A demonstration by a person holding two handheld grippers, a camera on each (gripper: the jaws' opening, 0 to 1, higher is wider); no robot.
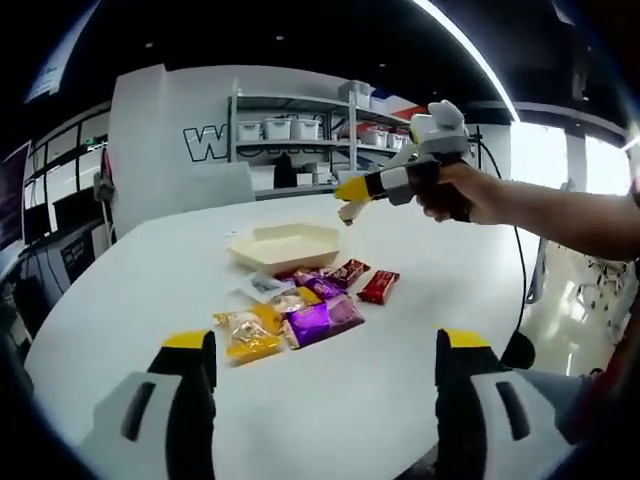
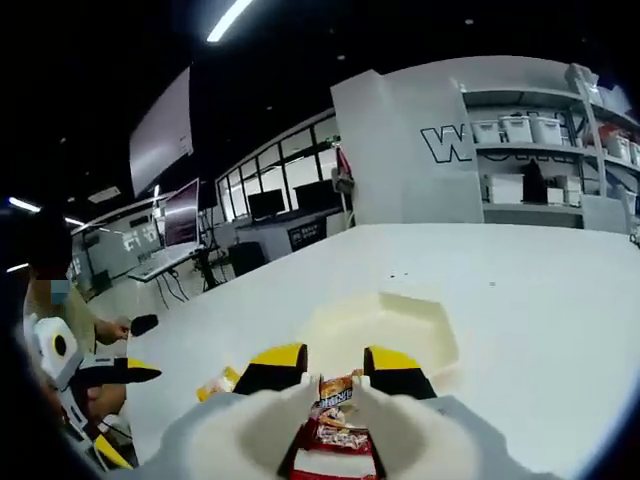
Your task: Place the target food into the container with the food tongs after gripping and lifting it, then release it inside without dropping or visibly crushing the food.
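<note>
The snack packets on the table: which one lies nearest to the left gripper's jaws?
The yellow packet, at the near left end of the pile. The purple packet and the red packet lie farther off, toward the container.

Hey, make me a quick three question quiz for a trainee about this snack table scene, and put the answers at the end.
1. True or false: the right gripper is holding a red snack packet between its jaws.
2. Multiple choice: in the left gripper view, the cream container is A) full of snacks, B) empty, C) upside down.
3. Fill in: the left gripper has its jaws ____, with nothing between them.

Key
1. True. The right gripper view shows the packet clamped between the yellow-tipped jaws, above the table near the container.
2. B. The snack pile lies on the table beside it, not in it.
3. Open.
</note>
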